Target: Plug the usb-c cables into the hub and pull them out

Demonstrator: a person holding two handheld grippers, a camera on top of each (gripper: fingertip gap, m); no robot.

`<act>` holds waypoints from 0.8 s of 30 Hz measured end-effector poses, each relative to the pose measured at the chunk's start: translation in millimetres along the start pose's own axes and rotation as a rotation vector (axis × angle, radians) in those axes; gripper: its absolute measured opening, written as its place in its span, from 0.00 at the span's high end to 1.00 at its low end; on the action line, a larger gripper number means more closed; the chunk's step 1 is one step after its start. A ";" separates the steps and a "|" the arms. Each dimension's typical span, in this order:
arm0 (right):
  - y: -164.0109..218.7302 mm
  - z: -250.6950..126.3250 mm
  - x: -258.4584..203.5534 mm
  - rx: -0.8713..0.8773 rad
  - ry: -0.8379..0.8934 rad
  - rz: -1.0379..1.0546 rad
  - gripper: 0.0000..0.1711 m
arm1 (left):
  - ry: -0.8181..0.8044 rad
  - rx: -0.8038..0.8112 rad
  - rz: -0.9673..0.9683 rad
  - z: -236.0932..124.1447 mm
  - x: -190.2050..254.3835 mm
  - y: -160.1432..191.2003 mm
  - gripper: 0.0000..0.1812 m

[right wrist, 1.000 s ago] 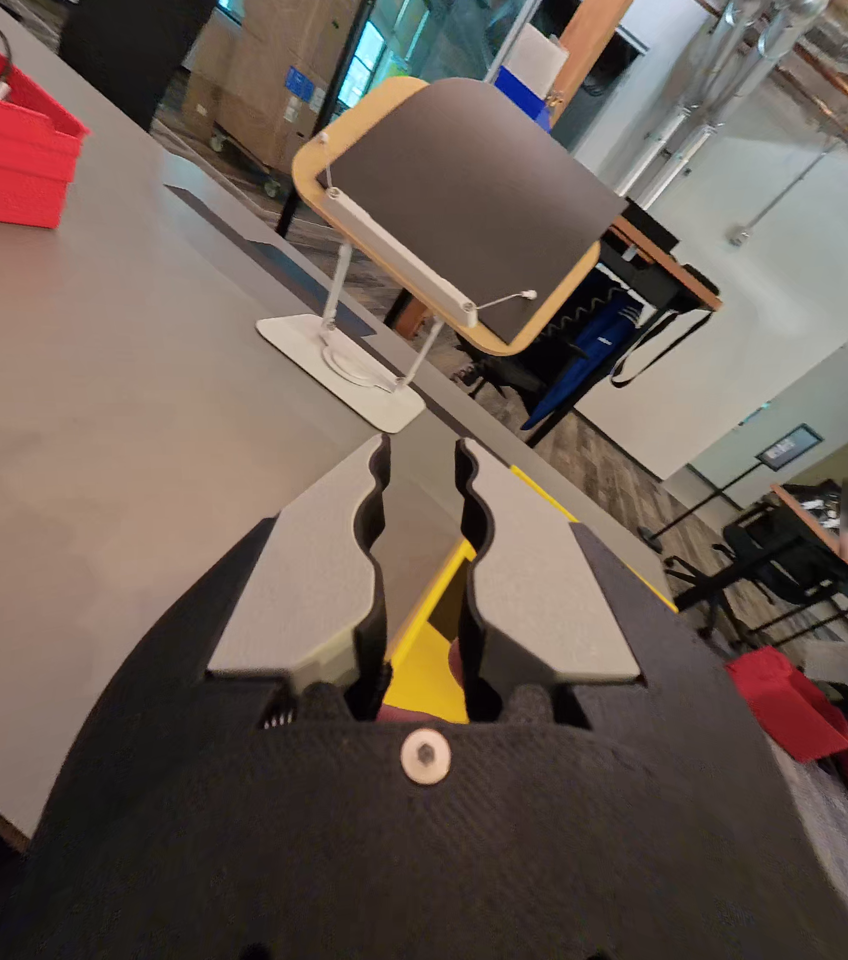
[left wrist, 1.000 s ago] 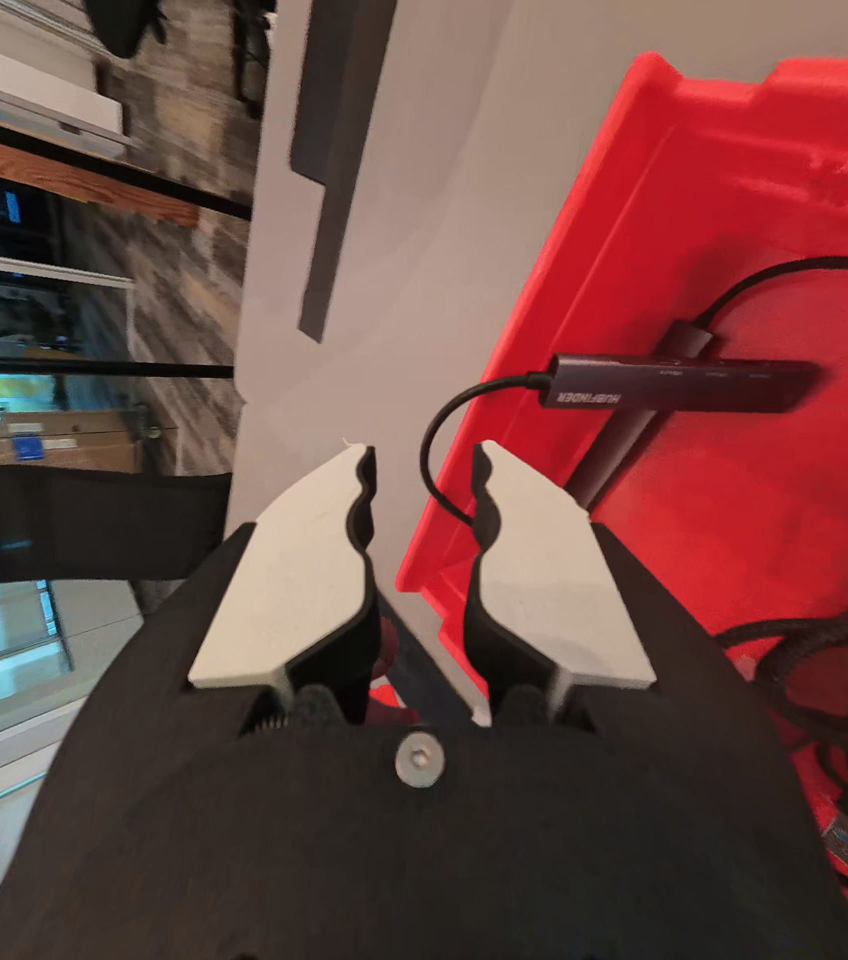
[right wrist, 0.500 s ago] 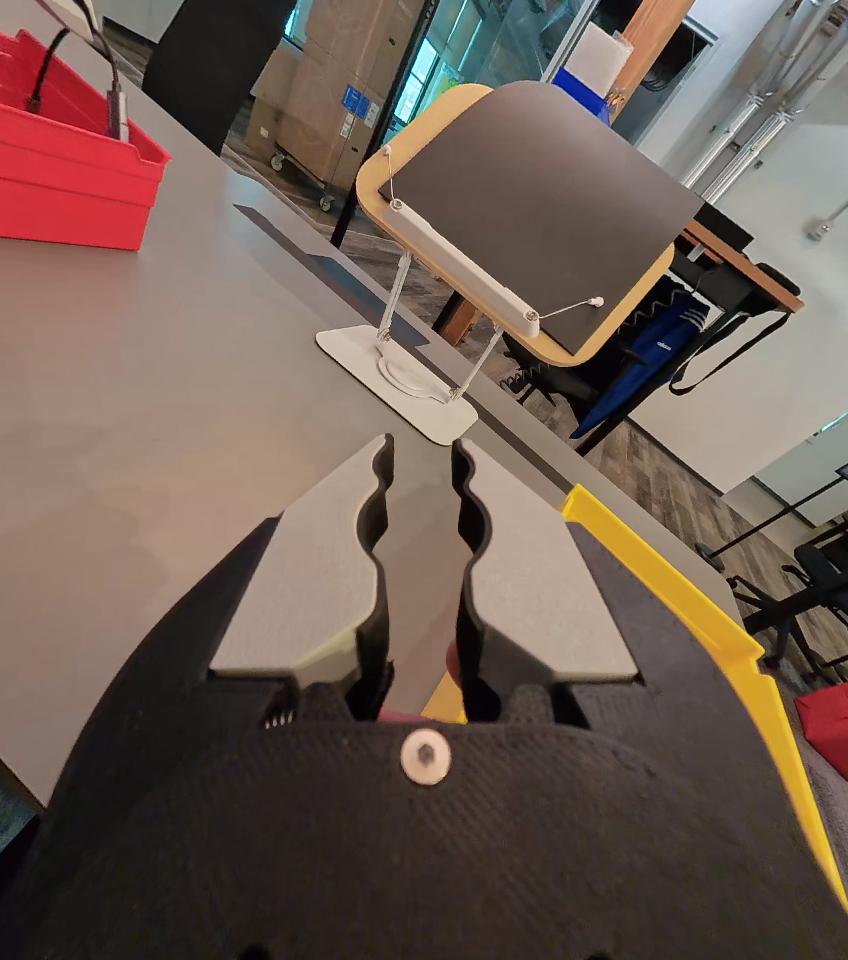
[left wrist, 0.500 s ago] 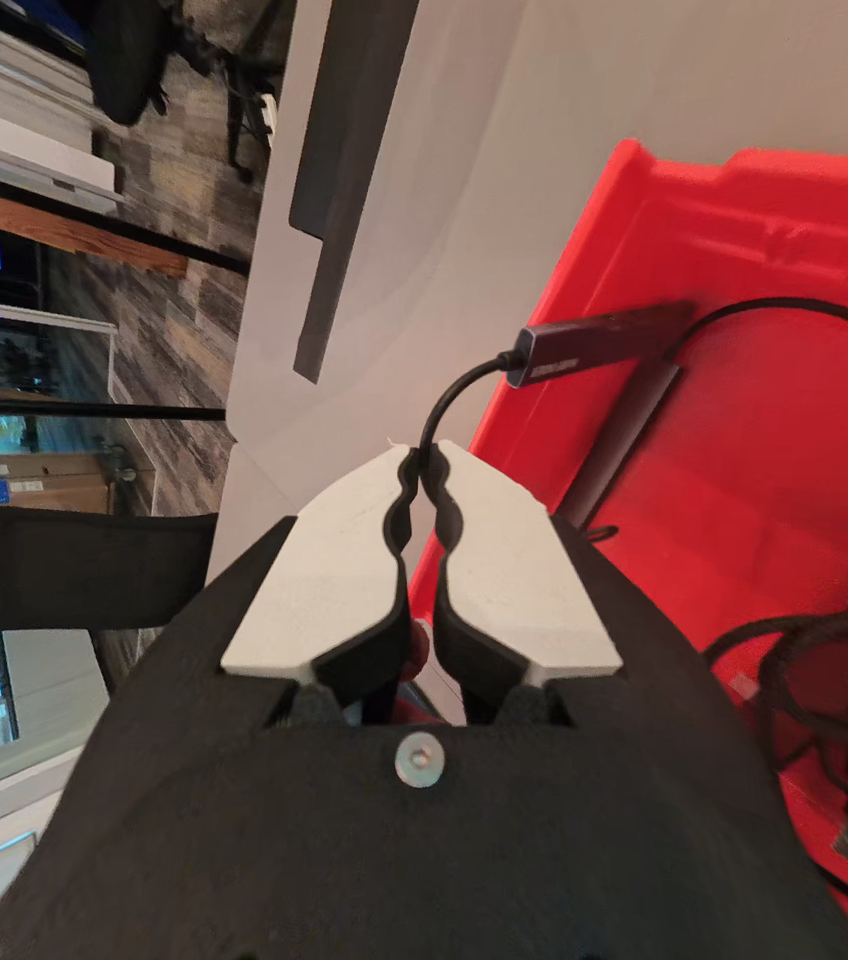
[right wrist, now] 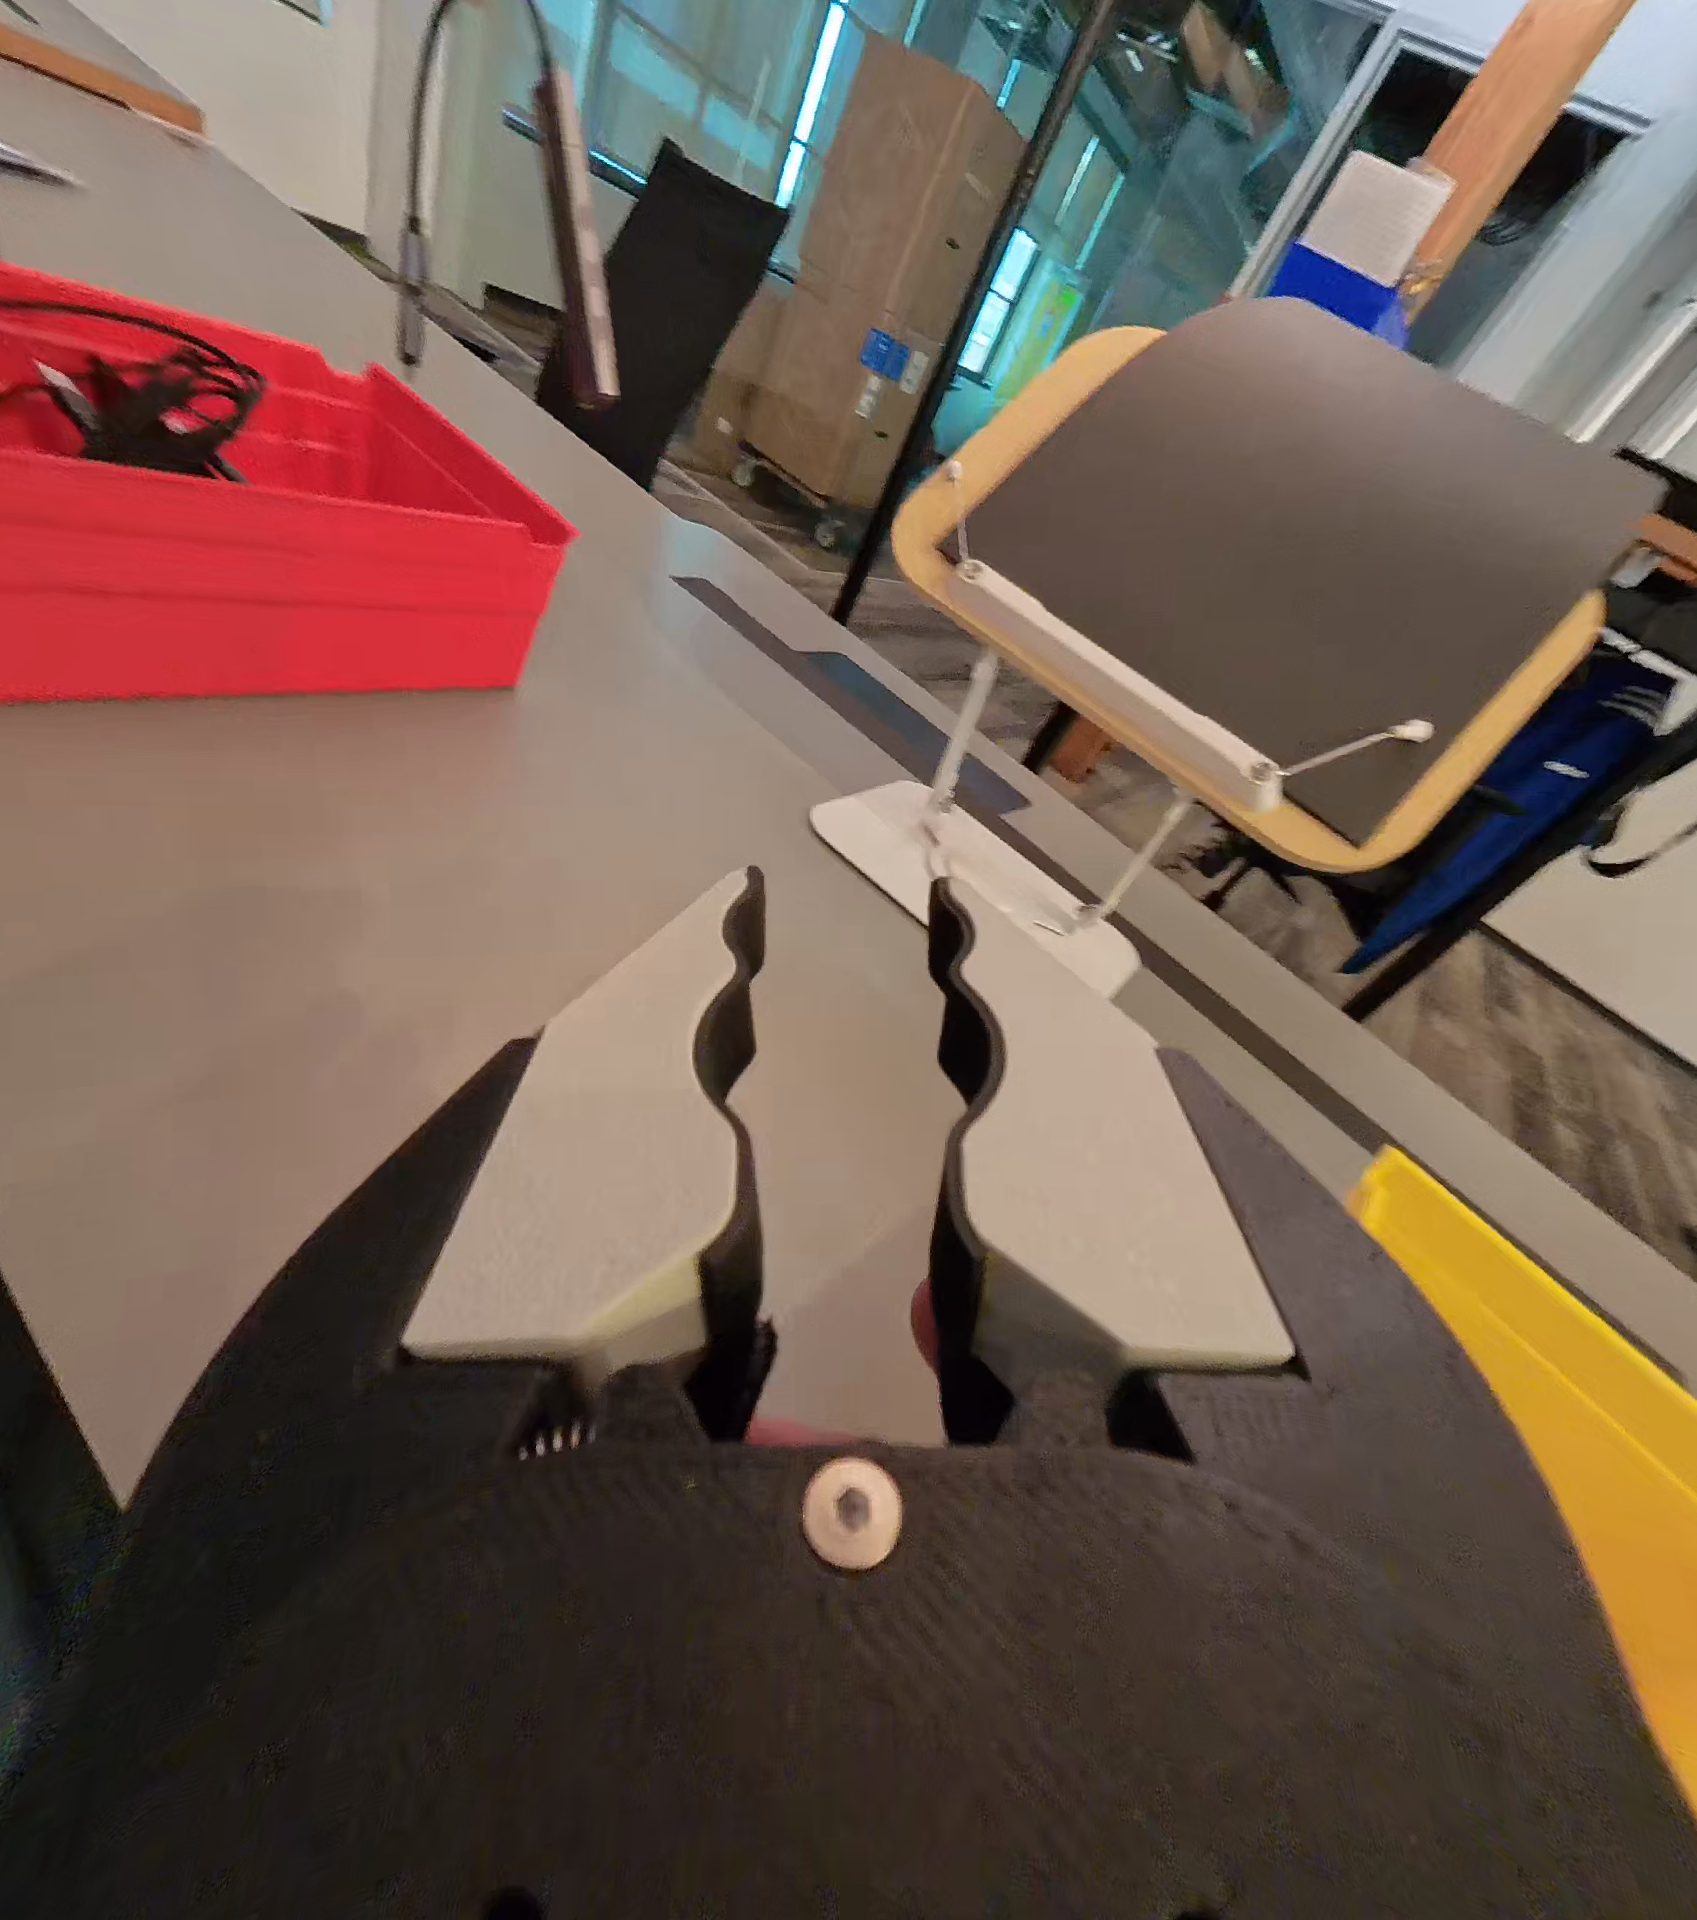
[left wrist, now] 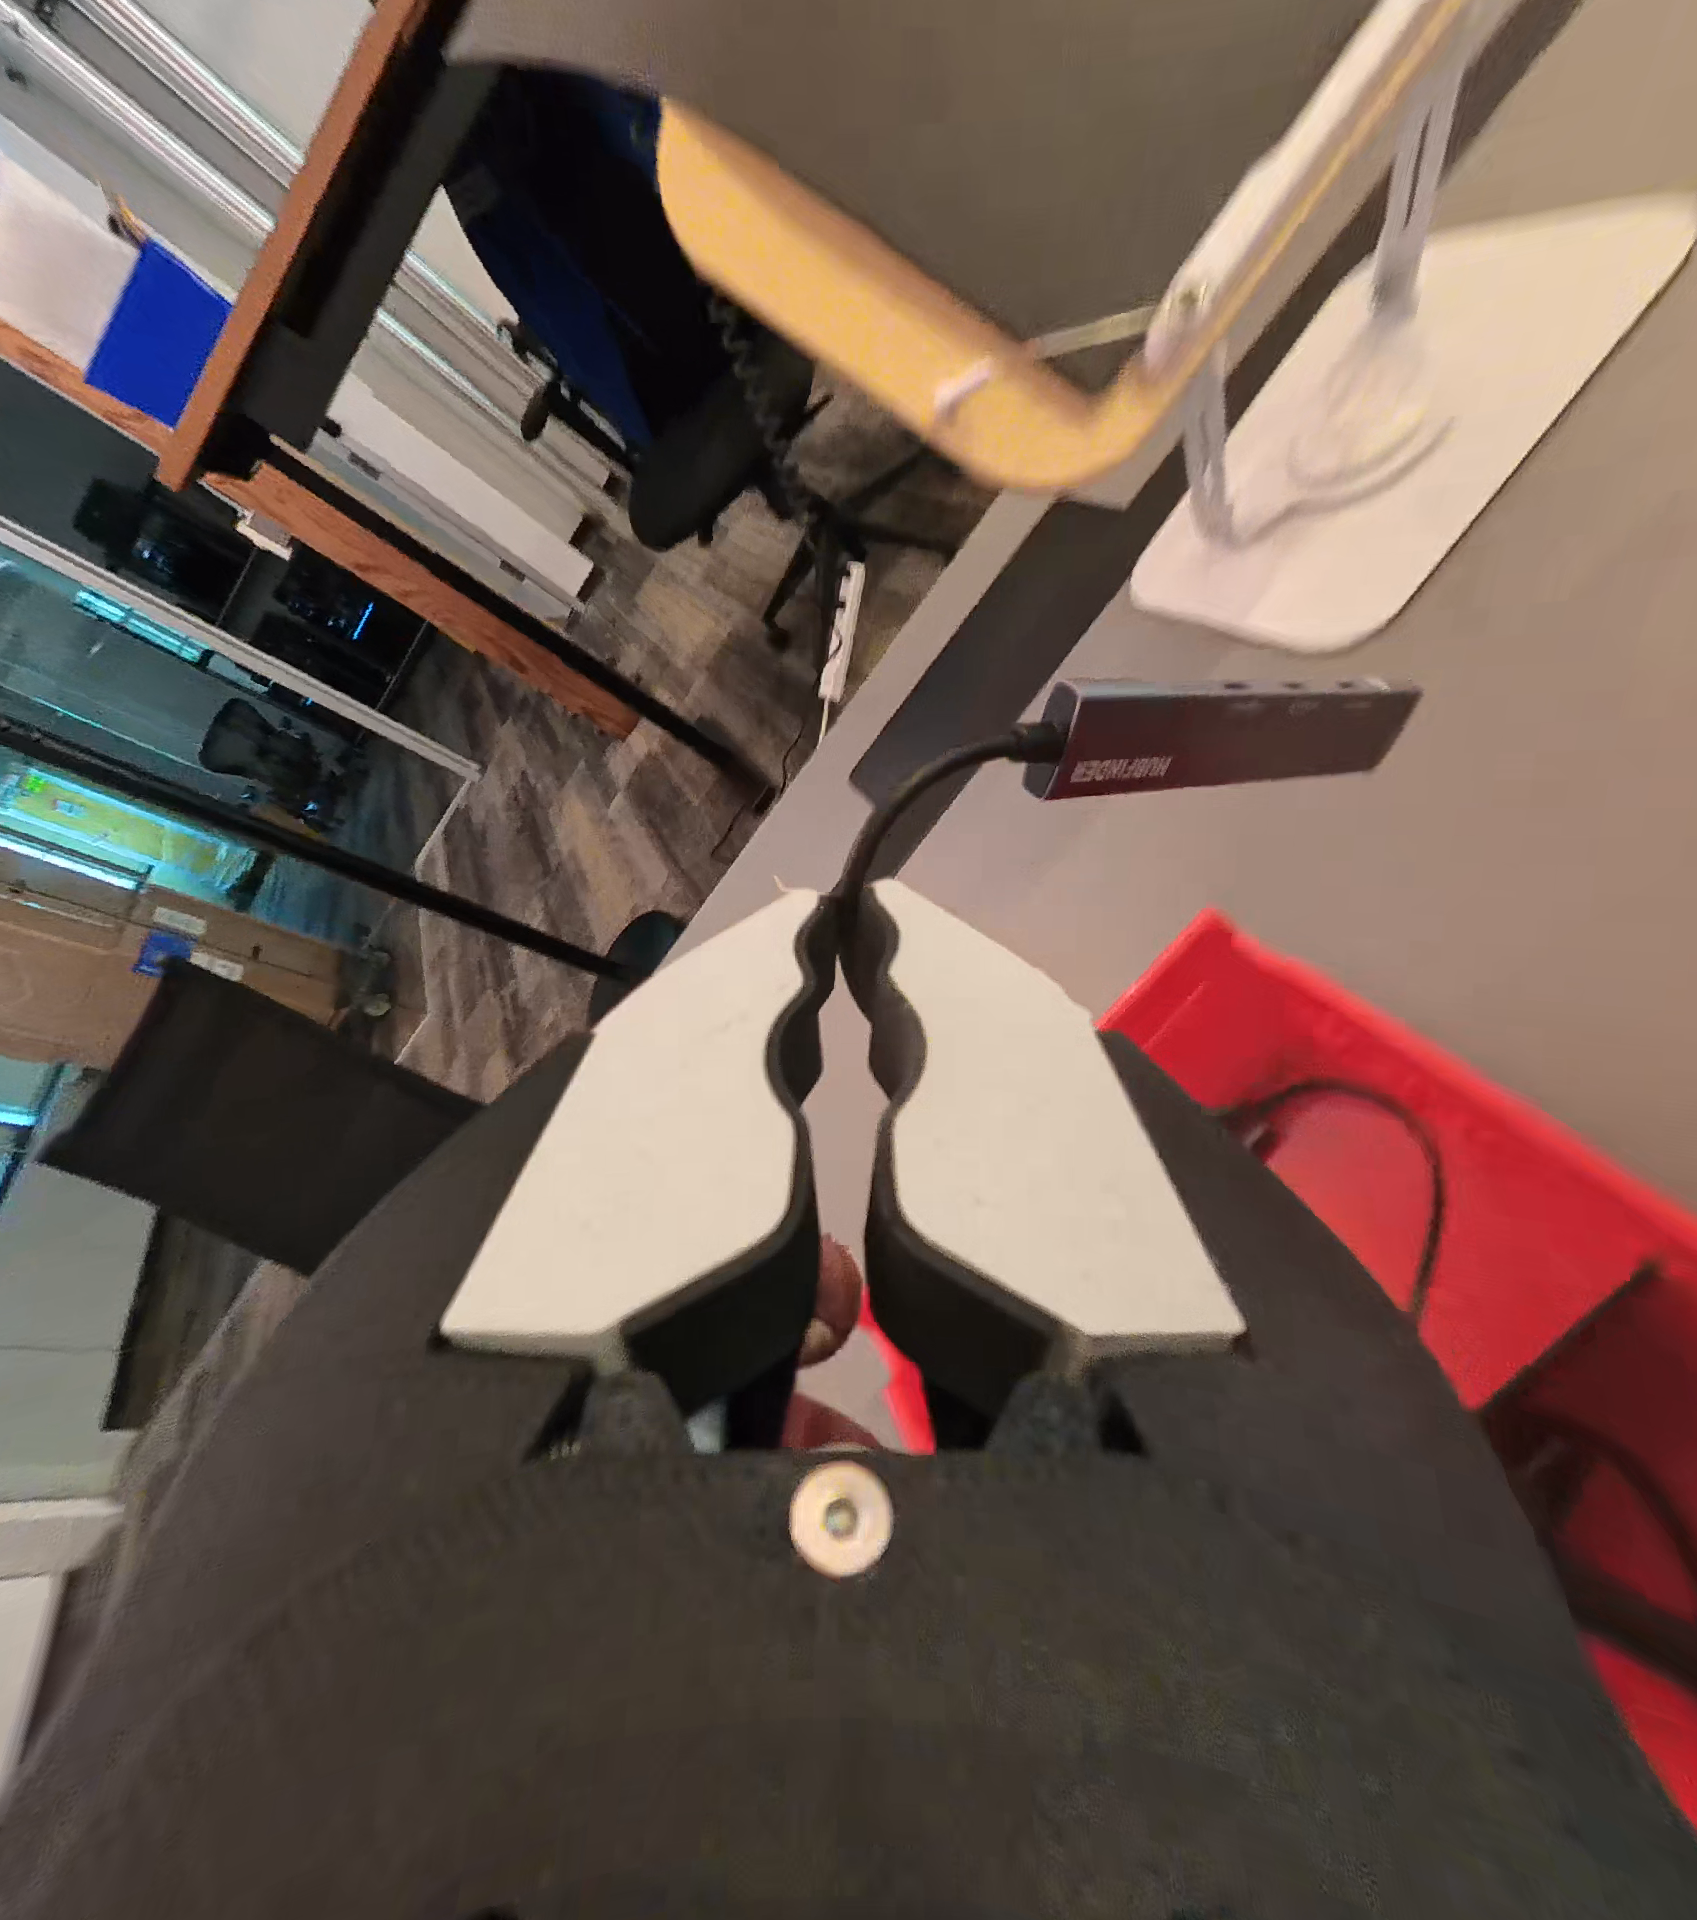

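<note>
My left gripper (left wrist: 842, 906) is shut on the short black cable (left wrist: 911, 795) of the dark grey hub (left wrist: 1218, 738), which hangs in the air above the grey table. In the right wrist view the hub (right wrist: 579, 249) dangles high above the red bin (right wrist: 200, 582), its cable (right wrist: 418, 135) looping up out of frame. Black cables (right wrist: 137, 400) lie tangled in the red bin, also seen in the left wrist view (left wrist: 1426, 1205). My right gripper (right wrist: 844, 904) is open and empty, low over the table.
A stand with a dark board in a tan frame (right wrist: 1270, 582) sits on a white base (right wrist: 927, 842) near the table's far edge. A yellow bin (right wrist: 1602, 1455) is at the right, close to my right gripper. Chairs and desks lie beyond the table. Left tips to right tips: about 40 cm.
My left gripper closed on the hub's cable and lifted the hub out of the red bin, up over the table. My right gripper swung left and opened a little wider.
</note>
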State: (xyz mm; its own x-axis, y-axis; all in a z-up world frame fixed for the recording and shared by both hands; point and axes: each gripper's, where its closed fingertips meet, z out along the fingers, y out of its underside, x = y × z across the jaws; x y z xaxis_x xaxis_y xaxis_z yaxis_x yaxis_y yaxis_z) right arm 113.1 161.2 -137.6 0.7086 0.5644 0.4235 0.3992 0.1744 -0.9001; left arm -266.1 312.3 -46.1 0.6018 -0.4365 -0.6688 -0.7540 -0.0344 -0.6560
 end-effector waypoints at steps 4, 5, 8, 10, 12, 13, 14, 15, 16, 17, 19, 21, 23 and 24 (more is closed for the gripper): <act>-11.8 23.0 -19.8 0.026 -0.084 0.062 0.78 | 0.058 0.118 -0.110 -7.1 30.6 -50.3 0.98; -14.7 29.3 -24.3 0.040 -0.102 0.078 0.77 | 0.082 0.152 -0.128 -8.7 40.9 -62.9 0.98; -20.7 50.2 -34.6 0.074 -0.144 0.115 0.72 | 0.175 0.249 -0.157 -13.0 78.2 -97.8 0.98; -27.6 61.3 -39.8 0.108 -0.179 0.159 0.69 | 0.229 0.301 -0.158 -16.2 102.3 -116.5 0.98; -36.0 69.1 -41.1 0.160 -0.207 0.224 0.67 | 0.272 0.336 -0.168 -19.3 122.6 -130.7 0.98; -41.2 71.2 -42.5 0.191 -0.229 0.258 0.65 | 0.289 0.356 -0.171 -21.0 131.3 -136.8 0.98; -46.9 71.9 -43.7 0.221 -0.250 0.292 0.65 | 0.304 0.369 -0.178 -22.2 138.9 -141.3 0.98; -52.1 72.1 -44.7 0.246 -0.268 0.323 0.64 | 0.317 0.378 -0.184 -22.7 145.8 -144.4 0.98; -56.9 71.7 -47.0 0.267 -0.289 0.342 0.66 | 0.329 0.381 -0.185 -22.6 152.8 -145.8 0.98; -60.8 71.4 -49.3 0.283 -0.302 0.347 0.73 | 0.351 0.374 -0.184 -21.7 161.7 -145.3 0.98; -63.3 72.9 -51.9 0.294 -0.293 0.325 0.83 | 0.391 0.358 -0.198 -18.7 177.5 -141.8 0.98; -60.8 74.7 -51.8 0.284 -0.279 0.306 0.97 | 0.422 0.348 -0.208 -16.5 188.3 -137.4 0.98; -58.4 75.6 -51.7 0.276 -0.291 0.330 0.97 | 0.421 0.338 -0.213 -14.6 191.8 -132.3 0.98; -57.6 75.5 -52.7 0.273 -0.312 0.350 0.97 | 0.429 0.332 -0.218 -14.6 192.7 -129.8 0.98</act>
State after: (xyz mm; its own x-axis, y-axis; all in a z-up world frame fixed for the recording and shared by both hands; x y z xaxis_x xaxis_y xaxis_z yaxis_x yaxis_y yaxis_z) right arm 8.9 182.3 -115.8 0.5495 0.8316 0.0805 -0.0249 0.1127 -0.9933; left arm -56.0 219.4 -84.8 0.5212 -0.7782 -0.3504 -0.4602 0.0895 -0.8833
